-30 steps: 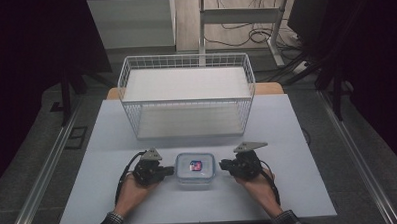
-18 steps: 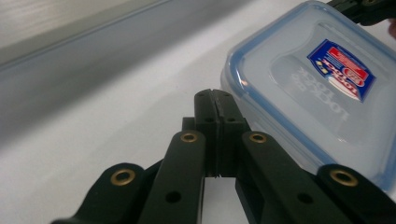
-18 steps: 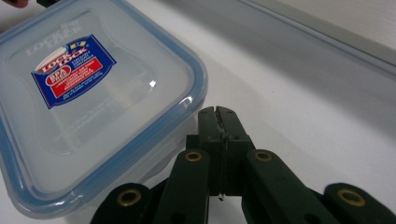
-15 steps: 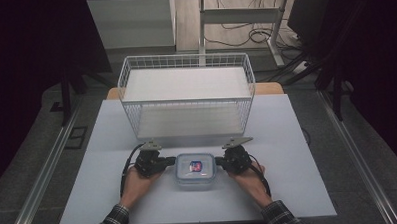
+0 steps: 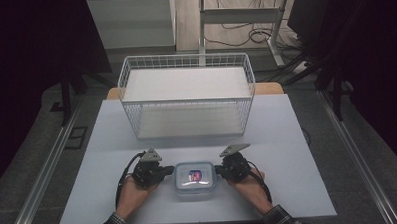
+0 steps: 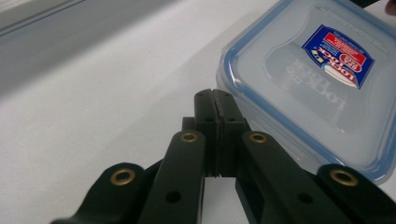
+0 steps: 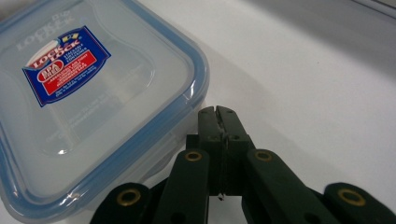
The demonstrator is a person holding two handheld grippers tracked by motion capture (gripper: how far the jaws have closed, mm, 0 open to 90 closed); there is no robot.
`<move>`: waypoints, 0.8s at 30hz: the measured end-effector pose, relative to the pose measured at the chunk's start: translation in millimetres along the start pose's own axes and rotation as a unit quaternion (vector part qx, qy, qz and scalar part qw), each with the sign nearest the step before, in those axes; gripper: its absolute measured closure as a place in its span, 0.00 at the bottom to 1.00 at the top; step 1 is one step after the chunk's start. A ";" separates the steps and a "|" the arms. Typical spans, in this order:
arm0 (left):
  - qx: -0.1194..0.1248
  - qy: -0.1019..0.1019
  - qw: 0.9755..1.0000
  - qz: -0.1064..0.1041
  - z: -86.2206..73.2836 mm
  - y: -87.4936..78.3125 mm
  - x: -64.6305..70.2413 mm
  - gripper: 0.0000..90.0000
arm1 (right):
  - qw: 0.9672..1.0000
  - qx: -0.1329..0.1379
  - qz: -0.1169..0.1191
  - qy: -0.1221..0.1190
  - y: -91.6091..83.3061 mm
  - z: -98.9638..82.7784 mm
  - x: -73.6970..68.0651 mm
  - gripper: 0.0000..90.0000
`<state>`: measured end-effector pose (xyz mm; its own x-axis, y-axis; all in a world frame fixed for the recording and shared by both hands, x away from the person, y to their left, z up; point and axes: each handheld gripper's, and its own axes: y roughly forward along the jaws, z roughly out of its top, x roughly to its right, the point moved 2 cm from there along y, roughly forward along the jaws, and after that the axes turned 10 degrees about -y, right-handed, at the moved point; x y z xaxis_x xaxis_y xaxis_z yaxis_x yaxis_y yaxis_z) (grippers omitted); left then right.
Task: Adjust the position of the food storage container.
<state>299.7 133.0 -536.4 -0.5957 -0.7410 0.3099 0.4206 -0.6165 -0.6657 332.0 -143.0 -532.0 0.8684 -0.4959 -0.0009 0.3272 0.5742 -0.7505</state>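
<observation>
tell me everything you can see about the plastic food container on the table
The container is a clear, roughly square plastic box with rounded corners, closed by a translucent lid with a blue seal rim and a red-and-blue label. It sits flat on the white table, in front of the wire basket, between the shut left gripper and right gripper.

The box (image 5: pixel 194 179) blocks the way between the two grippers, and the basket (image 5: pixel 186 97) stands behind on the counter (image 5: pixel 298 153), open beside.
</observation>
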 end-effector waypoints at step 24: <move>0.045 -0.017 0.999 0.024 -36.2 -44.2 0.4 0.27 | 0.998 0.066 0.011 0.002 -49.2 -22.4 -10.8 0.25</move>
<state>256.1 169.6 -531.4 -0.5497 -0.7784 0.3034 0.5084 -0.5998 -0.6178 298.2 -180.5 -509.9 0.8750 -0.4837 -0.0192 0.3540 0.6665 -0.6561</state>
